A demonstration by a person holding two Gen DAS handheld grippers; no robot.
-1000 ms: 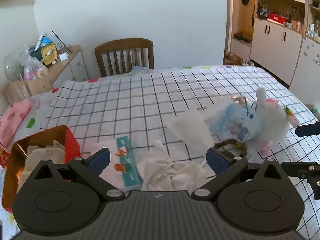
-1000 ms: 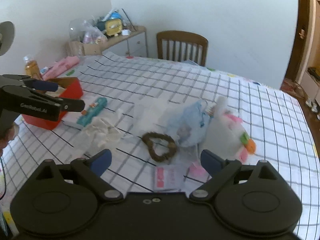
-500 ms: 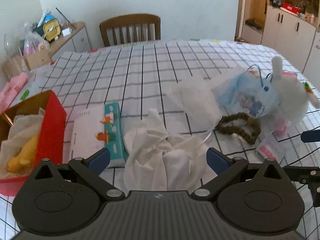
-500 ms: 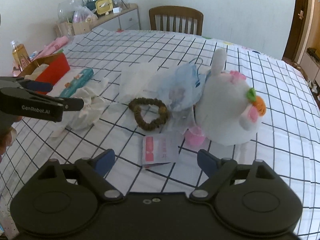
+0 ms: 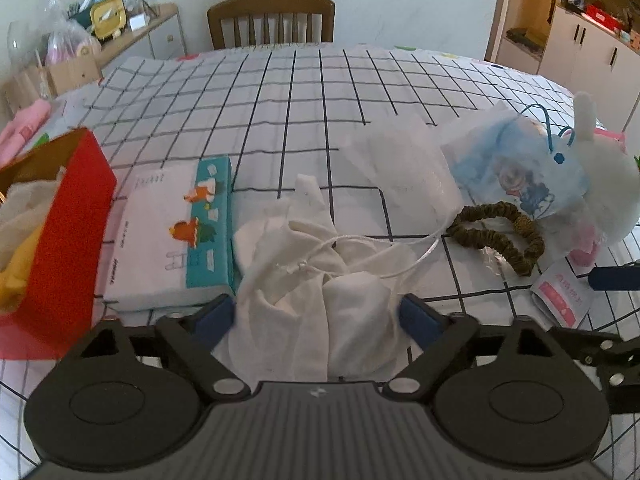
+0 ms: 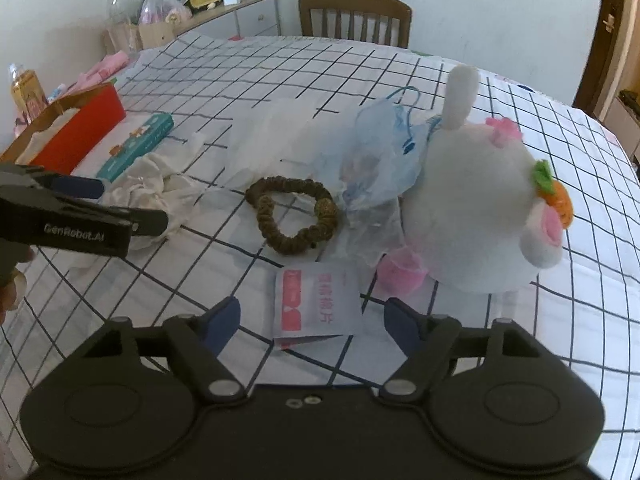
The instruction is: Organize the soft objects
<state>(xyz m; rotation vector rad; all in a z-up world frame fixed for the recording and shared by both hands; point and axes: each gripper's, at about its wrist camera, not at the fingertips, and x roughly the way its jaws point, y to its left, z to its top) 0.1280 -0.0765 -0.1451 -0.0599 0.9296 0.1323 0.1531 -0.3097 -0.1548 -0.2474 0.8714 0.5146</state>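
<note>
Left gripper [image 5: 316,316] low over the checked tablecloth [image 5: 304,92], jaws fairly wide and just been closing in; the crumpled white cloth [image 5: 316,280] sits between the two blue pads and seems to brush both, but no firm pinch shows. Left of the left jaw: red box [image 5: 76,232] with pale cloth and something yellow inside, then a flat tissue pack [image 5: 168,240] with a teal edge, just beside the cloth. Ahead of the jaws, a thin white bag [image 5: 400,176] lying flat, its cord trailing onto the cloth. Right of the right jaw: brown scrunchie [image 5: 500,232], blue printed pouch [image 5: 516,168], white plush toy [image 5: 608,200] at frame edge. Right gripper [image 6: 312,316] also low, jaws fairly wide and just been closing in, nothing gripped; a small pink-and-white sachet [image 6: 316,300] lies on the cloth between the pads, clear of both. Ahead and left of these jaws the scrunchie [image 6: 292,216]; ahead and right the plush toy [image 6: 480,208] on its side, pouch [image 6: 380,168] touching it. Wooden chair [image 6: 356,16] at the far table edge.
</note>
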